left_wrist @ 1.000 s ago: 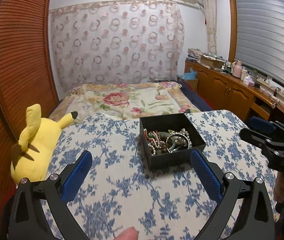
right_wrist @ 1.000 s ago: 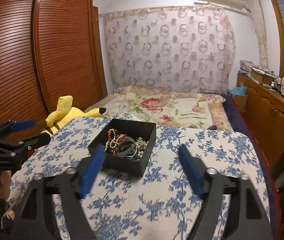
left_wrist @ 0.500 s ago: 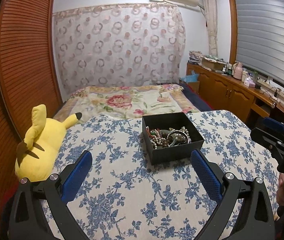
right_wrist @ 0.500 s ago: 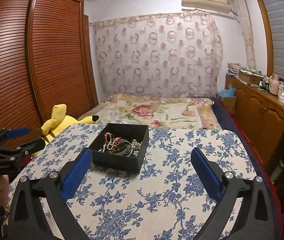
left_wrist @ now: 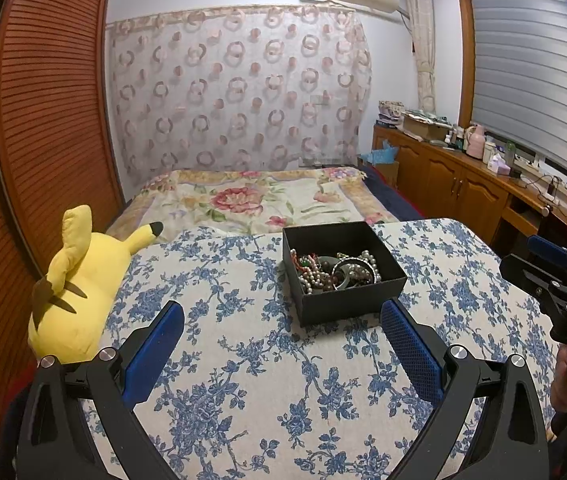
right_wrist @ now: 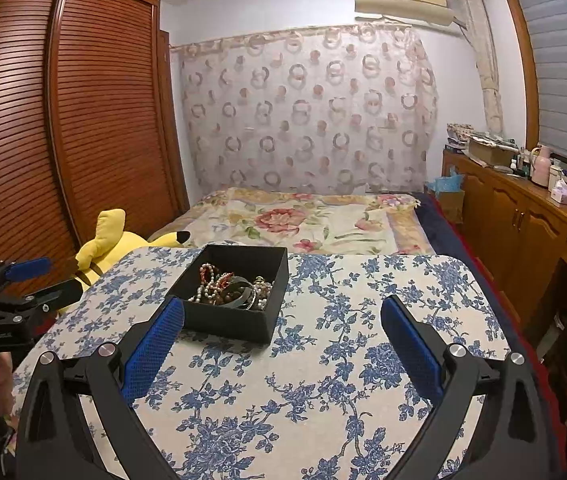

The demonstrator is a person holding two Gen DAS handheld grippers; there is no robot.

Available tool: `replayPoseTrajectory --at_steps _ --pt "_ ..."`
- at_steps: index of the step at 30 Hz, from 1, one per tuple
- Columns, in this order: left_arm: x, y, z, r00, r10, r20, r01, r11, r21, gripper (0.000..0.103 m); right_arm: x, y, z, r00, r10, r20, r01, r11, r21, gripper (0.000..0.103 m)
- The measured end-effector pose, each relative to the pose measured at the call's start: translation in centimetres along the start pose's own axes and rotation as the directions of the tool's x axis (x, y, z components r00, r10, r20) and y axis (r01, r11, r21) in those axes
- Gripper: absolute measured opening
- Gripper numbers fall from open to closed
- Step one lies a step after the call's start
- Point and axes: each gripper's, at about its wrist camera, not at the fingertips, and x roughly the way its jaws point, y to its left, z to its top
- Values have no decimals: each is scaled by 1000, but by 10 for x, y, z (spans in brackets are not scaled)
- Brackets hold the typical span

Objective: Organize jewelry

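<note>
A black open box sits on a table with a blue floral cloth; it holds a tangle of jewelry: pearl strands, beads and bangles. The box and its jewelry also show in the right wrist view. My left gripper is open and empty, back from the box's near side; it also shows in the right wrist view. My right gripper is open and empty, right of the box; it also shows at the right edge of the left wrist view.
A yellow plush toy lies off the table's left edge. A bed with a floral cover stands behind the table. A wooden louvred wardrobe stands at left and a wooden sideboard with clutter at right.
Both grippers have pulled back and up from the box. The right gripper's jaws have opened wider than one second ago. The box has not moved.
</note>
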Motion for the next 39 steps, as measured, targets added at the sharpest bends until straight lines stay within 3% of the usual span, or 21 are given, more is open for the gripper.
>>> replayPoseTrajectory --at_steps 39 --pt "-7 -6 -3 1000 2 18 -1 1000 -4 95 -2 -2 0 1000 -6 9 6 1000 3 100"
